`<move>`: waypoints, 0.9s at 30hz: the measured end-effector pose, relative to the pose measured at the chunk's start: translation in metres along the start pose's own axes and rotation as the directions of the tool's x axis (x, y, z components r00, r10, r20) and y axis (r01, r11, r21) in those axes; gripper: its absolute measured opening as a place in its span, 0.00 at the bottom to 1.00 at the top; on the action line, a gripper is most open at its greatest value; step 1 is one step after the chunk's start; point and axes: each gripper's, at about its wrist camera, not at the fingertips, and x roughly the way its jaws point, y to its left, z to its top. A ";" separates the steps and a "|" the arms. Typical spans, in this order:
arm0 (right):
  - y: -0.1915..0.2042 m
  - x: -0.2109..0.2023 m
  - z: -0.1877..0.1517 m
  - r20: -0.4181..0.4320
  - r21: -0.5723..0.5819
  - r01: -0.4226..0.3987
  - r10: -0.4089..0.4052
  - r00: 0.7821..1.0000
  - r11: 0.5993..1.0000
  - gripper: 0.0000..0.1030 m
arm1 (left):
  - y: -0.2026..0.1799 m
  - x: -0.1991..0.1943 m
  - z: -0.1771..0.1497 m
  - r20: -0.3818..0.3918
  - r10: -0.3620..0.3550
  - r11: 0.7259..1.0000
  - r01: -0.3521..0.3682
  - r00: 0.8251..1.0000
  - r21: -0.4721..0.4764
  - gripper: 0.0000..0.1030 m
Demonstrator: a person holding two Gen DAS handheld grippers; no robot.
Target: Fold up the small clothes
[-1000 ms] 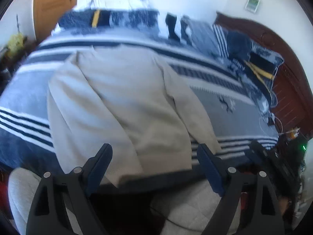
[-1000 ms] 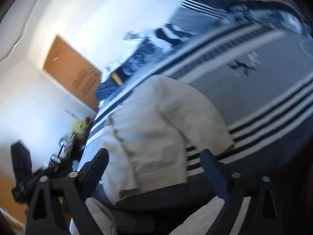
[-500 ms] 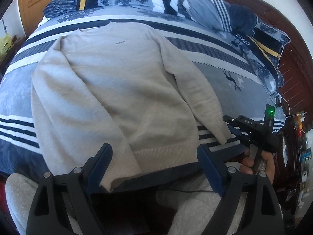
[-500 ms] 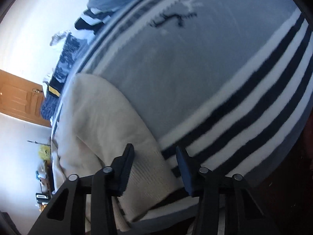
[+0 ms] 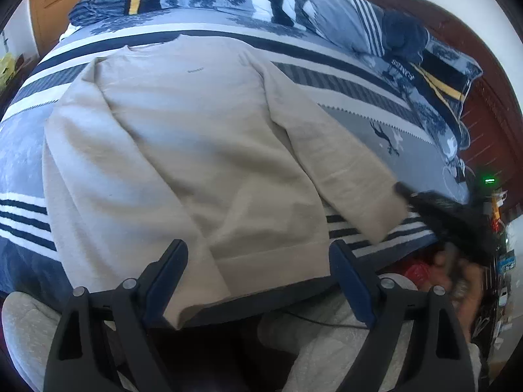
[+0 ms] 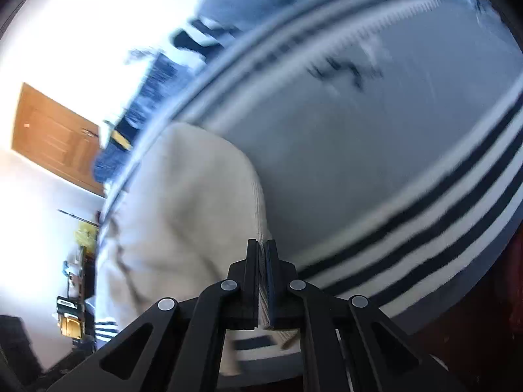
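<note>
Pads of the right gripper [image 6: 261,254] pinch the ribbed cuff [image 6: 260,215] of the beige knit sweater [image 5: 183,137], its jaws having just closed on that sleeve end. Out from there, the sweater lies flat, front up, on the blue, grey and white striped bedspread [image 5: 359,114], collar toward the far side. The left gripper [image 5: 258,277] hovers over the sweater's hem with jaws spread wide and nothing between them. Blue patterned pillows [image 5: 343,23] line the dark wooden headboard [image 5: 490,104].
</note>
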 end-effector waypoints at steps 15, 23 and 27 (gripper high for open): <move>0.224 0.009 -0.097 -0.119 -0.456 -0.148 0.105 0.987 0.878 0.04 | 0.126 -0.038 -0.011 0.076 -0.011 0.964 0.031 0.997 -0.265 0.85; 0.201 0.092 -0.148 -0.410 -0.278 -0.353 0.222 0.885 0.893 0.16 | 0.149 -0.005 -0.001 0.025 -0.044 0.964 0.049 0.999 -0.261 0.85; 0.176 0.067 -0.114 -0.284 -0.242 -0.316 0.244 0.927 0.917 0.66 | 0.143 0.022 0.012 -0.005 -0.057 0.976 0.055 0.998 -0.211 0.85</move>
